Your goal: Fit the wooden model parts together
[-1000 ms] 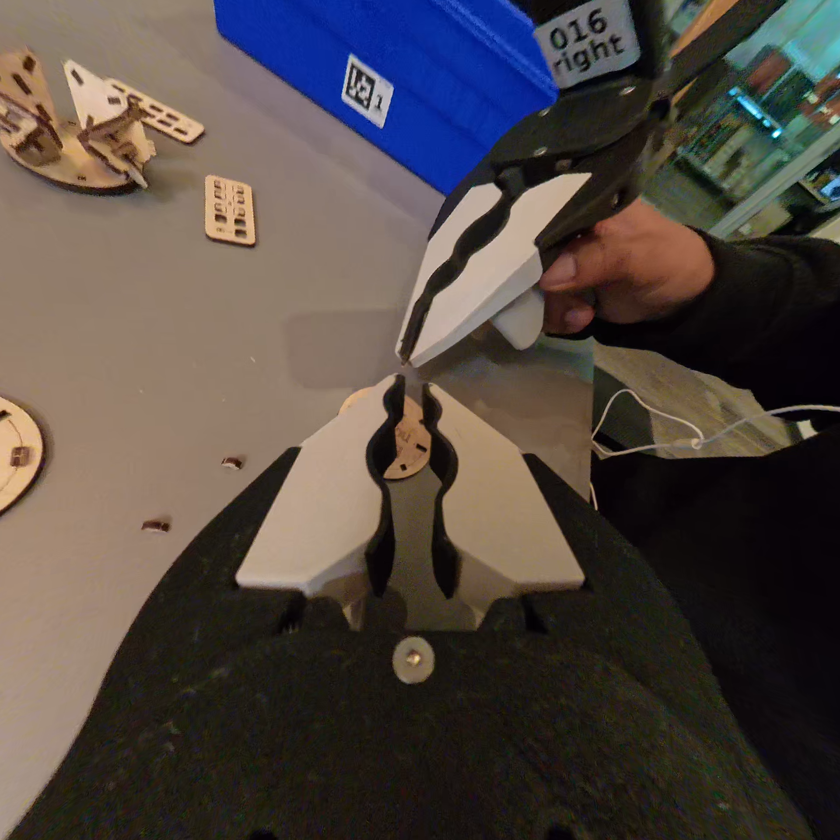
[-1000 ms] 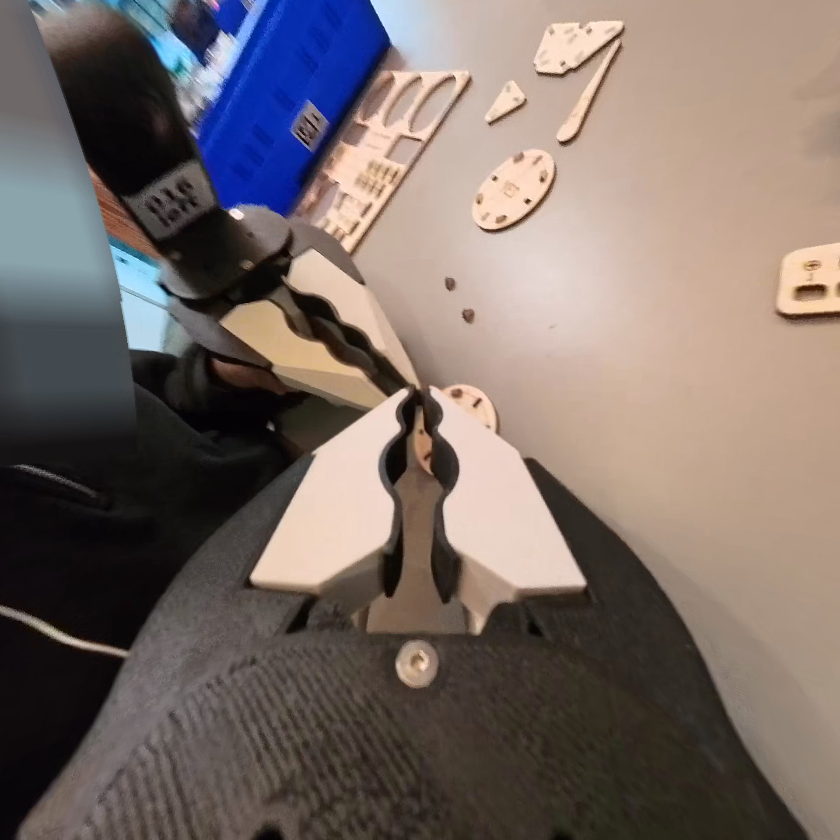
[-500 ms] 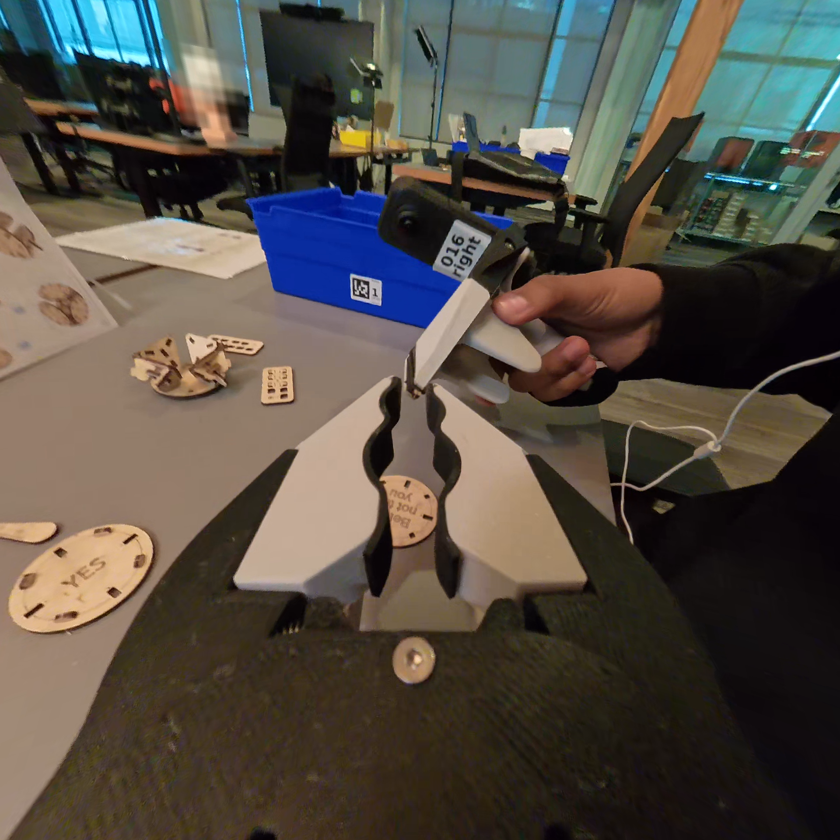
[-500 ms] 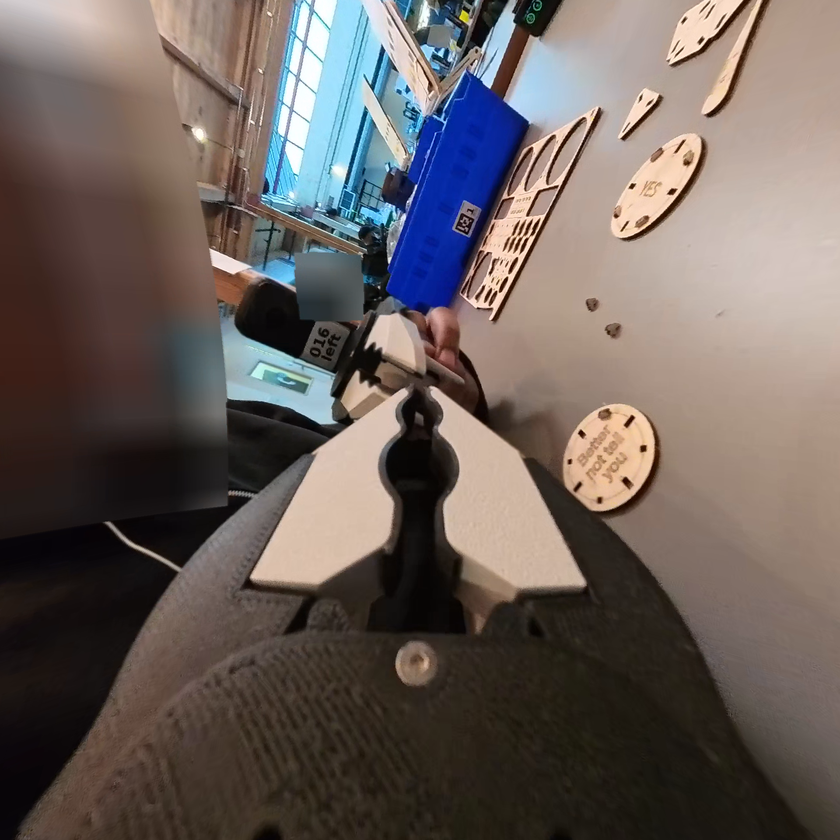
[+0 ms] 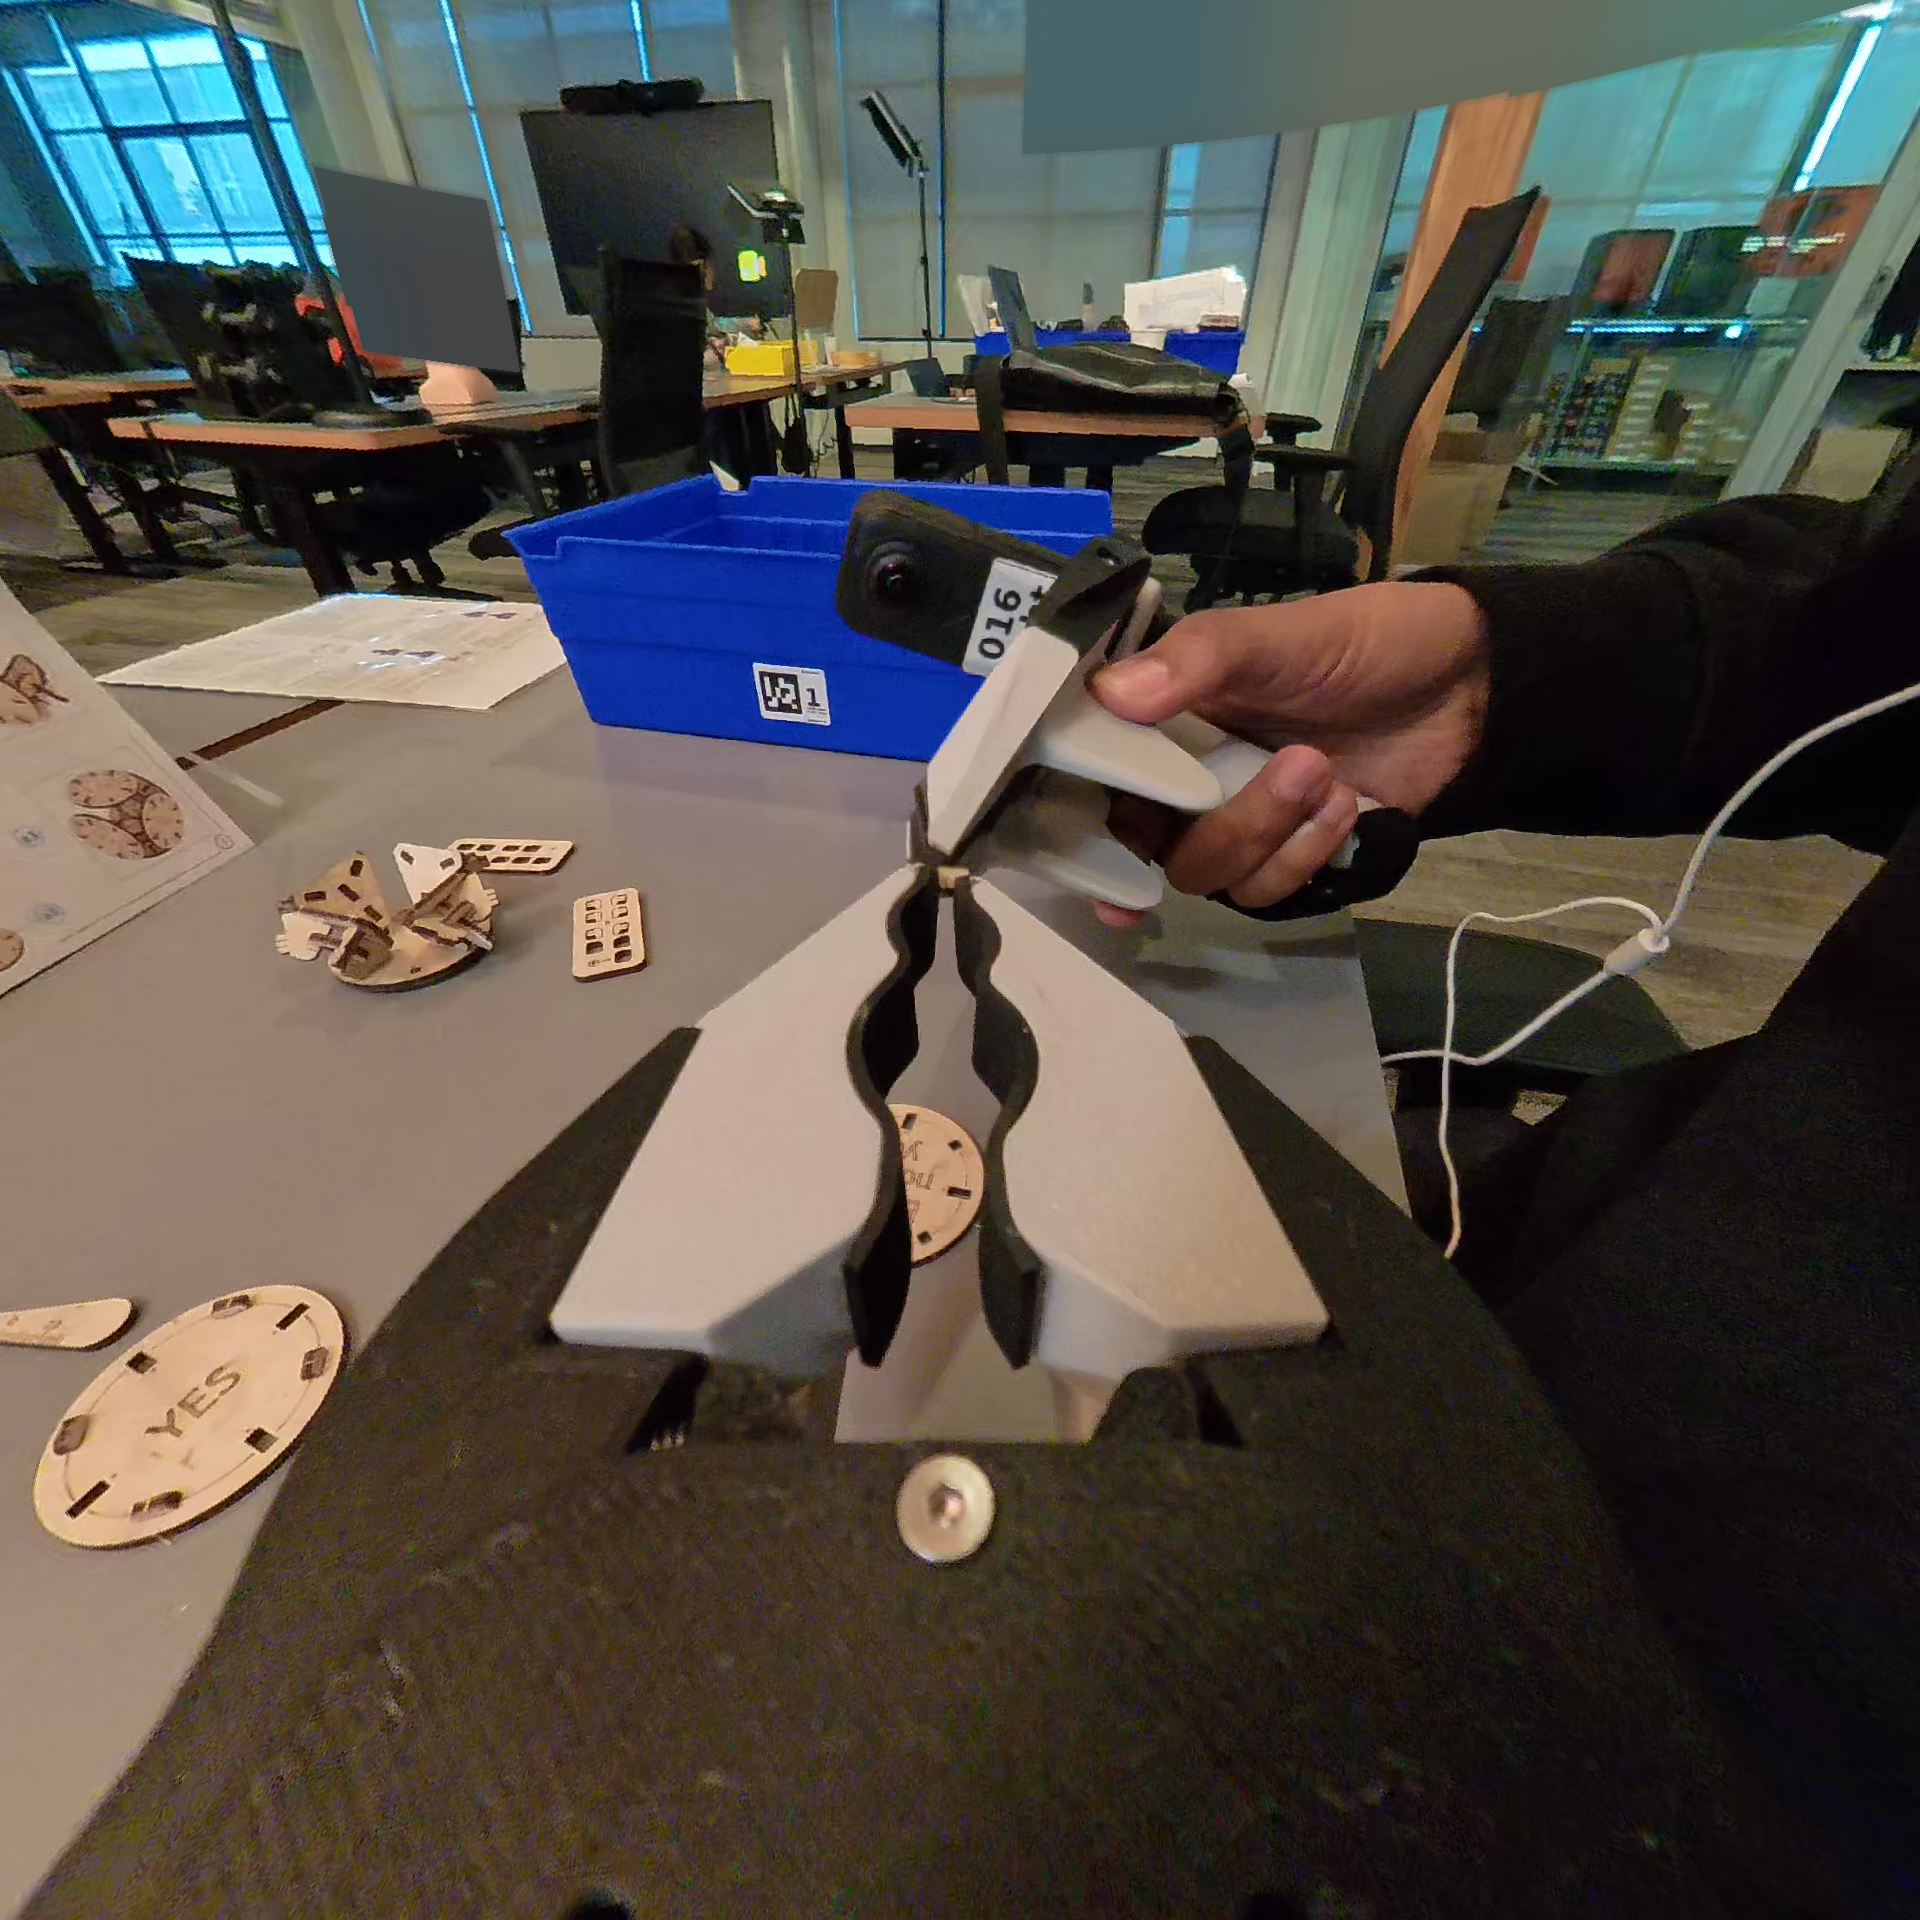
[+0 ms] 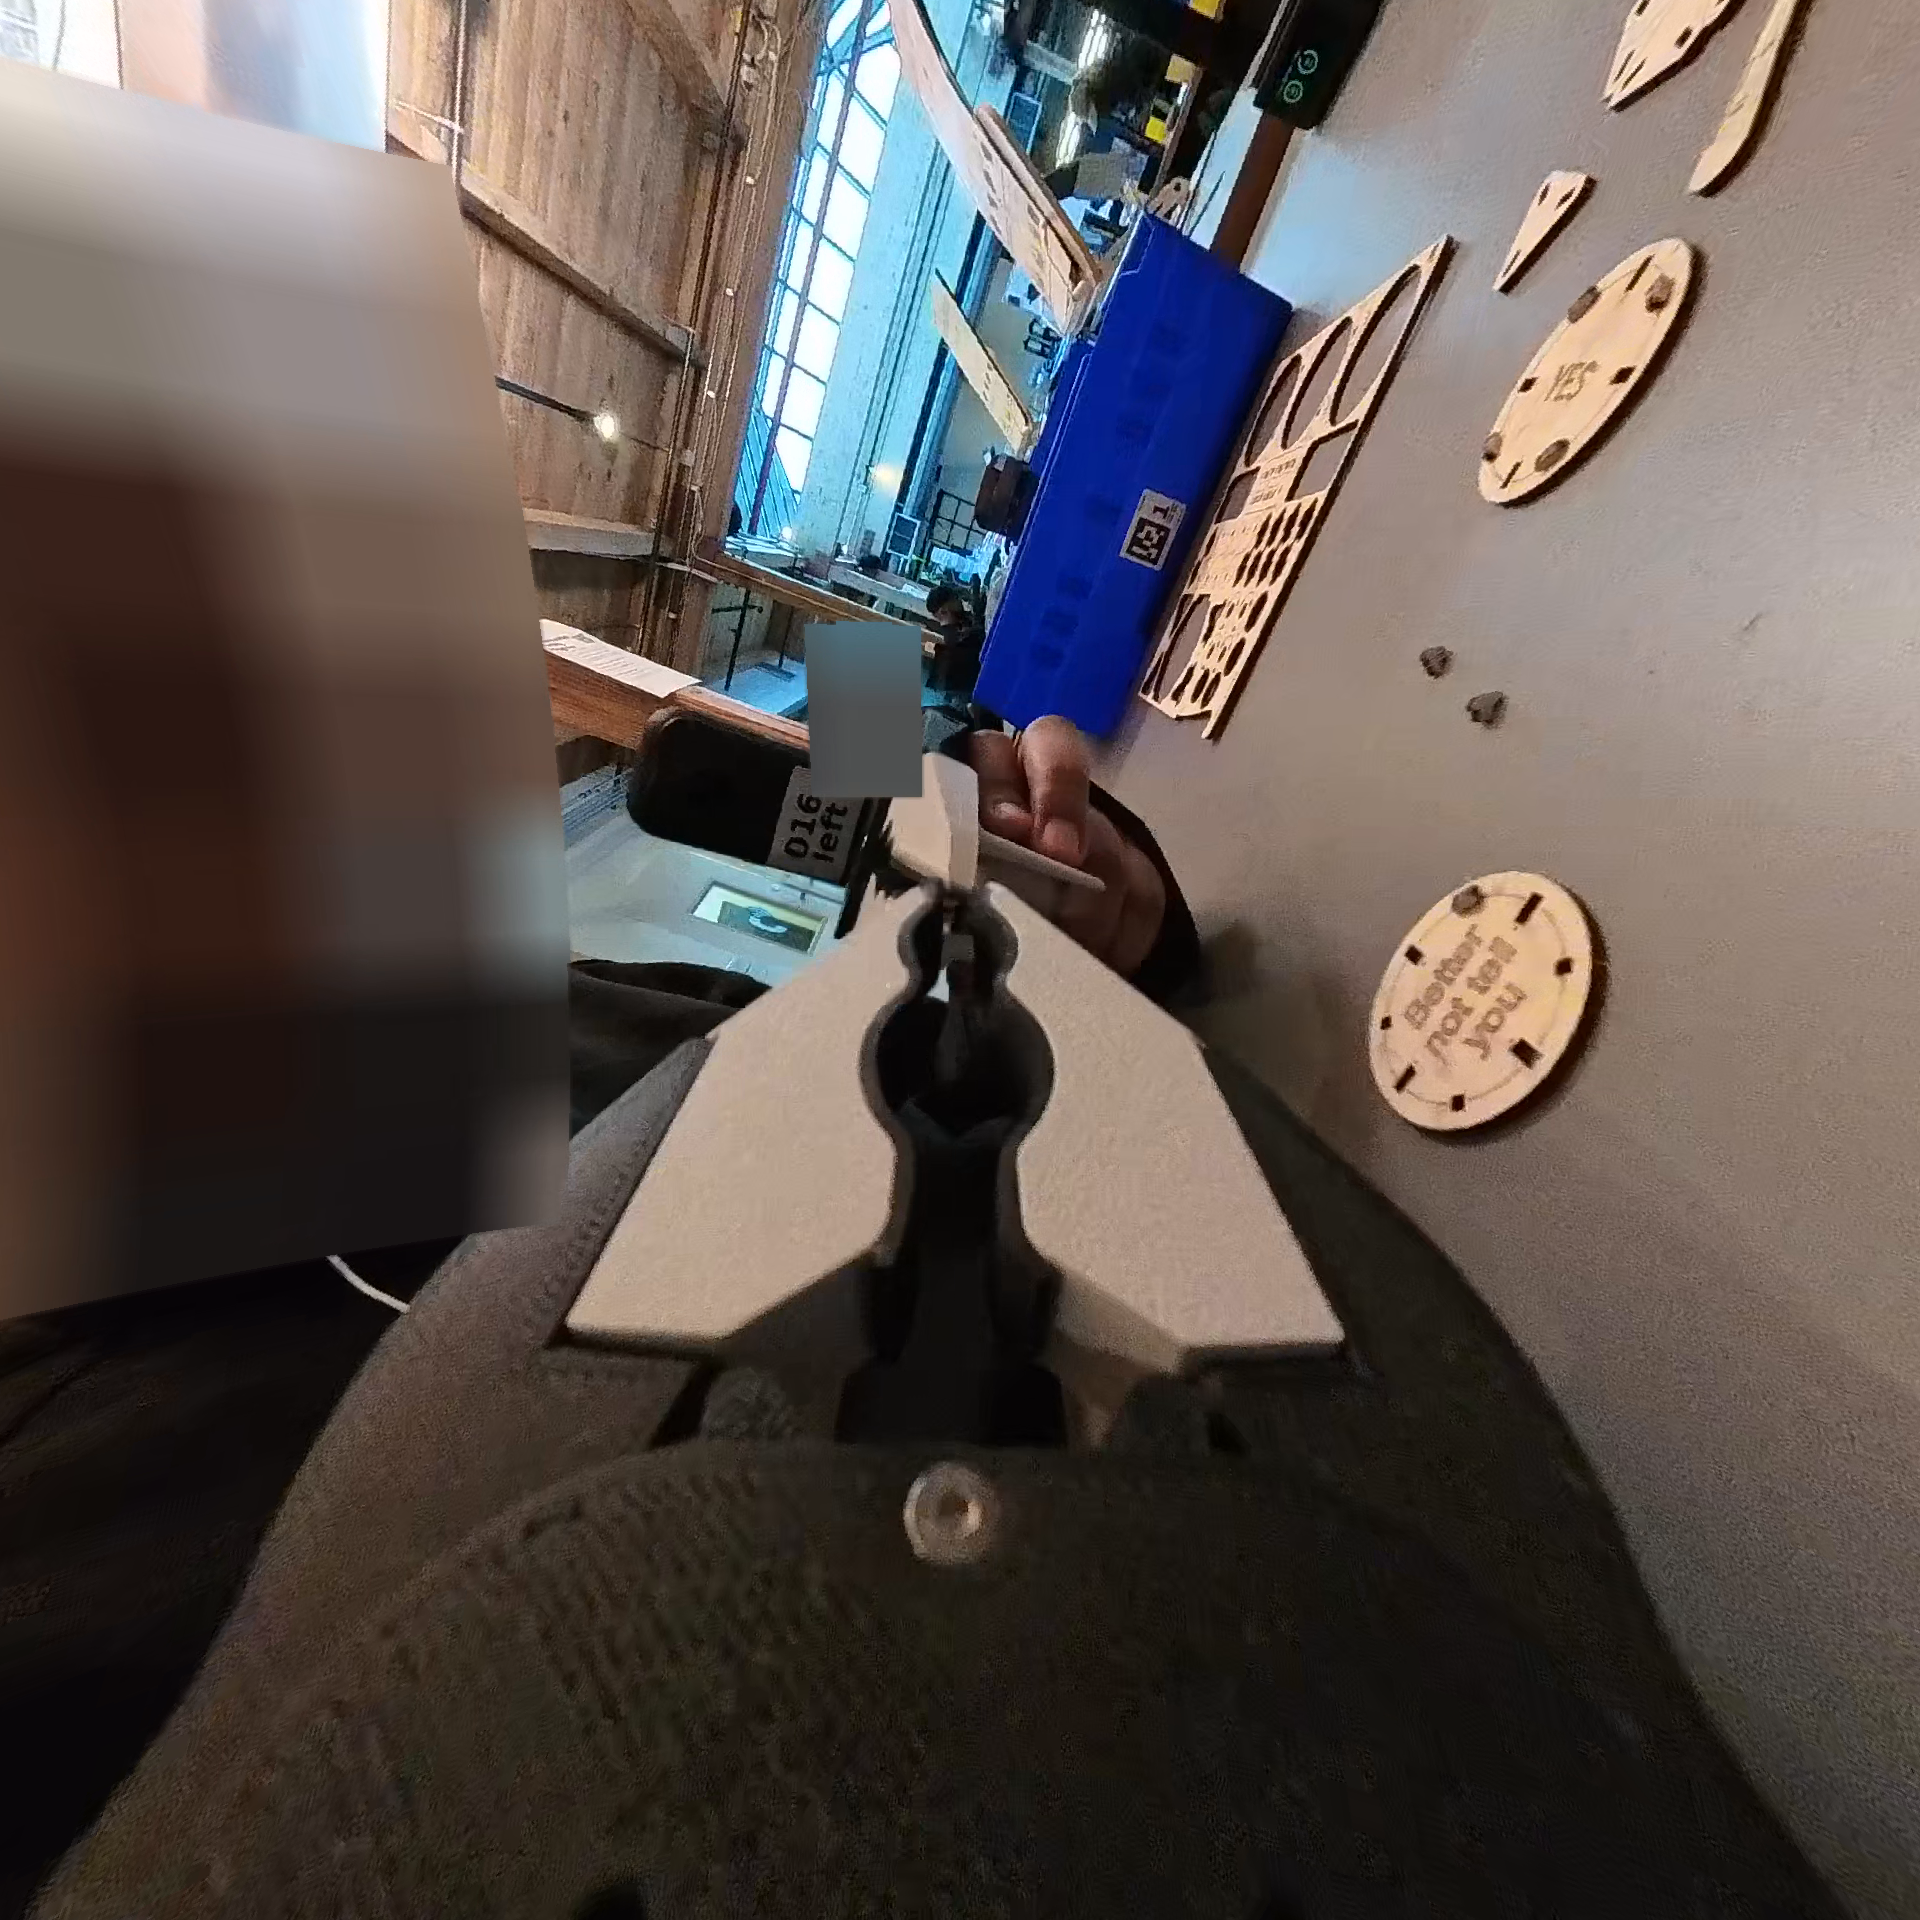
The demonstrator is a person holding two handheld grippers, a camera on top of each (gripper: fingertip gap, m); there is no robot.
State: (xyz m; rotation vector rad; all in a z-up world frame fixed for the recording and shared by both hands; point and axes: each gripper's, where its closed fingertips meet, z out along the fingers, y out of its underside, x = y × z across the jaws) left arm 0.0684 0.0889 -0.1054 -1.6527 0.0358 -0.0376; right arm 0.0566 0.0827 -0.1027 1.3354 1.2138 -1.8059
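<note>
My left gripper [image 5: 945,883] is raised above the grey table [image 5: 312,1091], and its tips are shut on a tiny pale wooden piece [image 5: 948,879]. My right gripper [image 5: 925,852], held by a hand, meets it tip to tip from the upper right. In the right wrist view my right gripper [image 6: 951,920] has its jaws narrowly parted around the same piece [image 6: 959,948], and the left gripper [image 6: 940,883] comes in from above. A round engraved wooden disc [image 5: 940,1184] lies on the table under the left jaws and also shows in the right wrist view [image 6: 1481,1003].
A blue bin [image 5: 707,613] stands at the back of the table. A half-built wooden assembly [image 5: 384,925], a slotted strip [image 5: 608,932] and a larger disc [image 5: 187,1413] lie to the left. A cut-out plywood sheet [image 6: 1299,488] leans by the bin. The table edge runs on the right. The tips of both grippers are at nearly the same place. The round engraved wooden disc [image 5: 940,1184] is about 10 centimeters from both grippers' fingertips. It is also in sight in the right wrist view [image 6: 1423,1062].
Both grippers rose from the disc on the table and met in the air. The left jaws opened, then closed on the small piece at the right gripper's tips. The right jaws parted slightly.
</note>
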